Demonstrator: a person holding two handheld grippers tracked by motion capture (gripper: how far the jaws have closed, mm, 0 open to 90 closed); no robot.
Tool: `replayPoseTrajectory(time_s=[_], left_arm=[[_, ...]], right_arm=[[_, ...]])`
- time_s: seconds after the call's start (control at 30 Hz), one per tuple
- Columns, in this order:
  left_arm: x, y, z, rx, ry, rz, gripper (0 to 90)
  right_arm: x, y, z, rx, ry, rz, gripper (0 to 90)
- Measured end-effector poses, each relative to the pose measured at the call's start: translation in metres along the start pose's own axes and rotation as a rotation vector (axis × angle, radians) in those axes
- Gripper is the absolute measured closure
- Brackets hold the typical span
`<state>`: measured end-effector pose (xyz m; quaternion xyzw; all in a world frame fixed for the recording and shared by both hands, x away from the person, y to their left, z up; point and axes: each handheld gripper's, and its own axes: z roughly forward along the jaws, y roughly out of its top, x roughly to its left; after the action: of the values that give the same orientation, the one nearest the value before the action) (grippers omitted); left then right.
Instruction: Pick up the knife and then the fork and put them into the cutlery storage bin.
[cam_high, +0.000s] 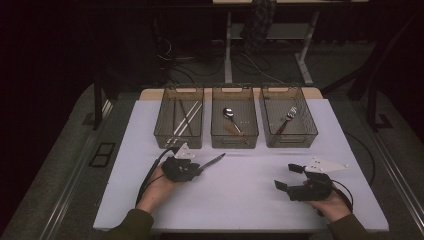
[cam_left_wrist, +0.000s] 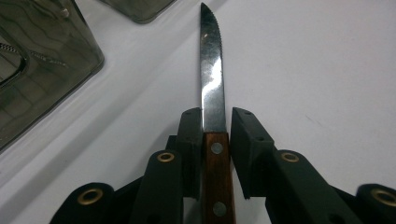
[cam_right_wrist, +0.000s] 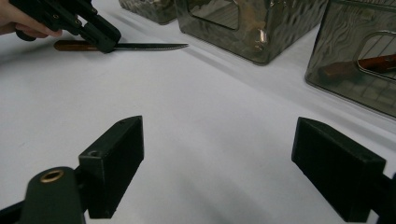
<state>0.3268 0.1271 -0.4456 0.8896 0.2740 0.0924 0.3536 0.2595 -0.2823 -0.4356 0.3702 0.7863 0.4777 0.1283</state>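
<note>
Here left gripper (cam_left_wrist: 215, 140) clamps knife (cam_left_wrist: 211, 79); right gripper (cam_right_wrist: 233, 163) wide open.

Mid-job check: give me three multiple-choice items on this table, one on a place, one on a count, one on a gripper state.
1. Where is the spoon?
A. left bin
B. middle bin
C. on the table

2. How many bins stand at the table's far edge?
A. two
B. three
C. four

3. The left gripper is:
A. shut on the knife
B. open and empty
C. shut on a fork

Key: 1 B, it lies in the middle bin; 2 B, three side by side; 3 A, its fingers flank the wooden handle.
</note>
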Motion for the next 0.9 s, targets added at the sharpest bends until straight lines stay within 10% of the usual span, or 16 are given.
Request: replayPoseTrajectory(time_s=[0.53,0.9], left_arm=[[-0.007,0.004,-0.004,0.023,0.017,0.002,76.6],[-0.03,0.019,-0.018,-0.093,-0.05,0.004,76.6]], right_arm=[[0.0,0.002,0.0,-0.009,-0.022,0.015,14.0],[0.008,0.014,0.009,0.025,0.062,-0.001,13.5]])
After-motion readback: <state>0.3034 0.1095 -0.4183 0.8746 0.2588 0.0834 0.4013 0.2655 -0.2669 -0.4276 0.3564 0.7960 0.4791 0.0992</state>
